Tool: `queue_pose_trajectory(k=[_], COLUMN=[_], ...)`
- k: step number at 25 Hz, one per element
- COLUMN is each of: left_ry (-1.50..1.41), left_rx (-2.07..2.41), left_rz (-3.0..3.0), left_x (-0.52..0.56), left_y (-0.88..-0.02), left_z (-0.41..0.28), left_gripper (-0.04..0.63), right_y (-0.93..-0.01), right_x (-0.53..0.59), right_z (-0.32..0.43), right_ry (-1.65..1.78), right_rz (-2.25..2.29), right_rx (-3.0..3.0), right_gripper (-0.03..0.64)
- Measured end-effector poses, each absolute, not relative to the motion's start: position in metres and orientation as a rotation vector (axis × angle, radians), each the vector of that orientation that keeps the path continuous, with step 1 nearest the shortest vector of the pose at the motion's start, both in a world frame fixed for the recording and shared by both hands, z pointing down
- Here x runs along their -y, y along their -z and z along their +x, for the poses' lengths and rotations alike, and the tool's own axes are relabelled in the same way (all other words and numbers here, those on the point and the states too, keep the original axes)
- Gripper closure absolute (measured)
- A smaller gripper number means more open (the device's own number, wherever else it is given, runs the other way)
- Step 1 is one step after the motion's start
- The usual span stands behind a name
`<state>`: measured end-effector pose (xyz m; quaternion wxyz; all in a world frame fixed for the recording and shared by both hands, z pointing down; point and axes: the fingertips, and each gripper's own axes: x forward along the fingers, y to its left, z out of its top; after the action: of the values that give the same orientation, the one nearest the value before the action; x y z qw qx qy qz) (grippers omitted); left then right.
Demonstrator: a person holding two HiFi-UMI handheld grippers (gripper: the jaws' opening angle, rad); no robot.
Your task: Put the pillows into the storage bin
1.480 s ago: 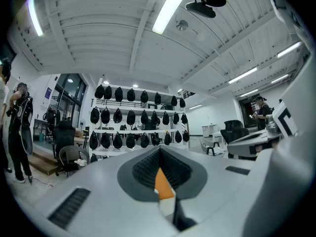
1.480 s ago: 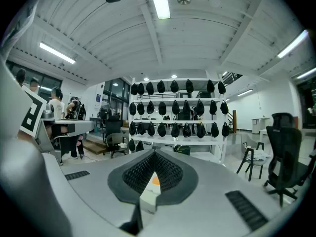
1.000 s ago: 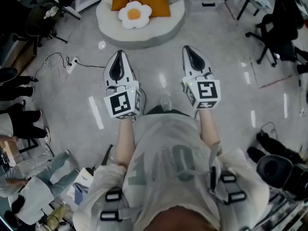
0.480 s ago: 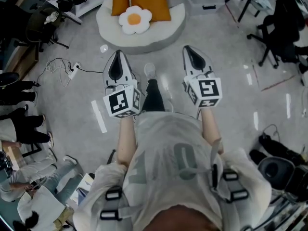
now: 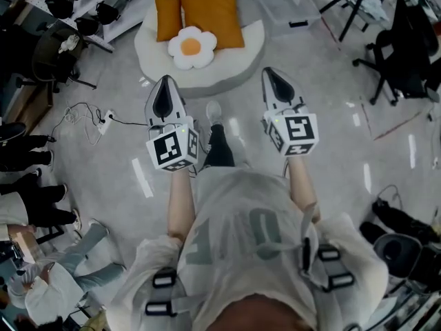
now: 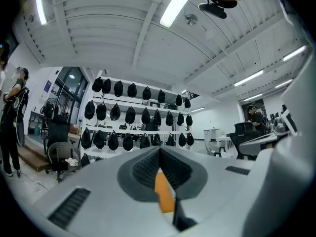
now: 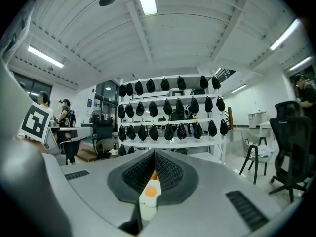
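Hard to read: a clear boxy plastic bin [image 5: 279, 2] sits just right of the round white floor cushion [image 5: 231, 64]. The top edge of the head view cuts it off, and its contents cannot be made out. The wearer's torso hides the floor on the near side of the cushion.

On the cushion: a large square orange pillow [image 5: 211, 12] at the back. A smaller orange pillow [image 5: 168, 17] touches its left side. A white flower-shaped pillow with an orange centre [image 5: 191, 47] lies in front, overlapping both.

Left gripper [image 5: 164, 83] and right gripper [image 5: 269, 72] are held on the near side of the cushion, tips pointing toward it. The left tip lines up with the cushion's near rim; the right tip is just off the near-right edge. Jaws of each are pressed together, pinching nothing. Through the thin slit between them, the left gripper view shows a sliver of orange and the right gripper view shows the flower pillow. All three pillows lie on the cushion, apart from both grippers.
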<state>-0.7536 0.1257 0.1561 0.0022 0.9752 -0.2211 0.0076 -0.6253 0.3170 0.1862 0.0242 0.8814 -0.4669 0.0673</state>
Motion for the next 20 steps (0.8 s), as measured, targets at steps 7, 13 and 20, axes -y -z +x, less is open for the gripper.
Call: queue_pose_trajectory(k=[7,13,20], left_ry=[-0.04,-0.05,-0.054], left_rx=[0.704,0.69,0.674], left_rz=[3.011,3.009,2.999], left_x=[-0.031,0.042,0.126], left_y=[-0.161,-0.162,-0.172], left_z=[-0.687,-0.617,-0.556], left_gripper=[0.589,0.589,0.589], right_y=[-0.18,-0.175,-0.192], right_x=[-0.227,-0.152,-0.074], right_z=[-0.555,-0.483,-0.423], right_ry=[-0.244,-0.263,-0.341], right_rz=[2.731,2.738,2.729], right_rx=[1.44,1.417,1.393], right_gripper=[0.607,0.609,0.607])
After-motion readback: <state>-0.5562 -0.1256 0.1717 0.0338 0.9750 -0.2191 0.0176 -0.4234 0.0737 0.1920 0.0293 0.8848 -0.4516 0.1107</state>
